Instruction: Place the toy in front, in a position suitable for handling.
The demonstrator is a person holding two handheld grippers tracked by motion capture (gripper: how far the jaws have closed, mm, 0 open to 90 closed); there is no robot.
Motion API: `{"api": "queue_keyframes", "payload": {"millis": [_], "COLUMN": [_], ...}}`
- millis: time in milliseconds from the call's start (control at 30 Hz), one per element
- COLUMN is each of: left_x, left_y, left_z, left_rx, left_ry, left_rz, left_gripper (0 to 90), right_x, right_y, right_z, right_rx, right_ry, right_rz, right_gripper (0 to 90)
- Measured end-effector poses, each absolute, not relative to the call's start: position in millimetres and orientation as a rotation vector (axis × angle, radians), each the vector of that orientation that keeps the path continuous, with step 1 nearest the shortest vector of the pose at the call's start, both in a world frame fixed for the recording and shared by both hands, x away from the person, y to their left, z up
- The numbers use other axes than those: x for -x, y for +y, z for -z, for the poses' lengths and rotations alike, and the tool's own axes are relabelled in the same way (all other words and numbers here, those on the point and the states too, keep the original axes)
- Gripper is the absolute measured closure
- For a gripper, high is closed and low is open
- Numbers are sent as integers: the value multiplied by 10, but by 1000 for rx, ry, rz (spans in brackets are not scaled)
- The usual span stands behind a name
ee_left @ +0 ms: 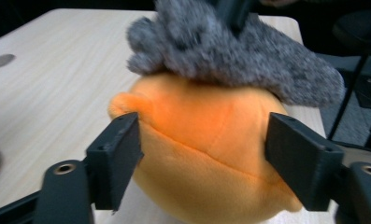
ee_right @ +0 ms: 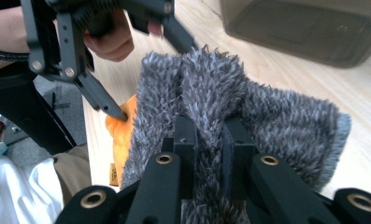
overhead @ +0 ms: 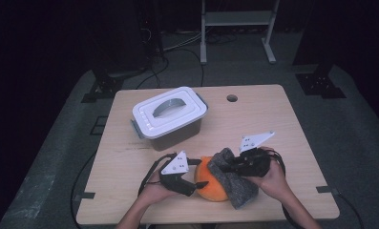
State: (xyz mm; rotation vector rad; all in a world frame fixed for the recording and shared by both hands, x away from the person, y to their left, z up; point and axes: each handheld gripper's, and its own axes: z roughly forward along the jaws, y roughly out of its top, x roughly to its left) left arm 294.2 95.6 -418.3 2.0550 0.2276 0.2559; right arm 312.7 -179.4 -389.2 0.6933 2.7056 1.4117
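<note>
An orange plush ball (overhead: 210,187) lies near the table's front edge, and a grey fluffy cloth (overhead: 236,185) is draped over its right side. In the left gripper view the ball (ee_left: 206,140) sits between the two jaws of my left gripper (ee_left: 202,154). The jaws flank it loosely and do not visibly squeeze it, so the gripper is open. My right gripper (ee_right: 206,140) is shut on a fold of the cloth (ee_right: 276,116) and holds it over the ball (ee_right: 120,133). From the high view, the left gripper (overhead: 200,175) and right gripper (overhead: 230,167) face each other across the ball.
A white lidded storage box (overhead: 170,114) stands at the table's back left, its dark wall (ee_right: 304,28) just beyond the cloth. A cable hole (overhead: 232,98) is near the far edge. Bare wood (overhead: 273,124) lies to the right. Cables trail off the front.
</note>
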Motion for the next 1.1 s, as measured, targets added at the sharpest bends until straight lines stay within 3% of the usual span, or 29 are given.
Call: {"api": "queue_keyframes", "payload": {"millis": [133,600,867,1100], "left_x": [-2945,-2927,-2868,-2909], "left_y": [938,867,876,933], "left_z": [4147,4219,4214,4234], "left_rx": [-2039,-2062,-2079,-2083], "left_ry": [251,214,140,161], "left_rz": [-278,-226,-239,-221], "left_gripper": [230,289,288,285], "right_x": [-3077,-2949,-3032,-3102], "right_y": [-1783,-1942,-1684,-1921], "right_z": [3970,3916,3779,3919], "right_rx": [-695,-694,-598,-708], "right_ry": [2719,2709,2734,2731], "right_rz": [-1452,-1452,-1399,-1420], "right_gripper": [783,782,783,783]}}
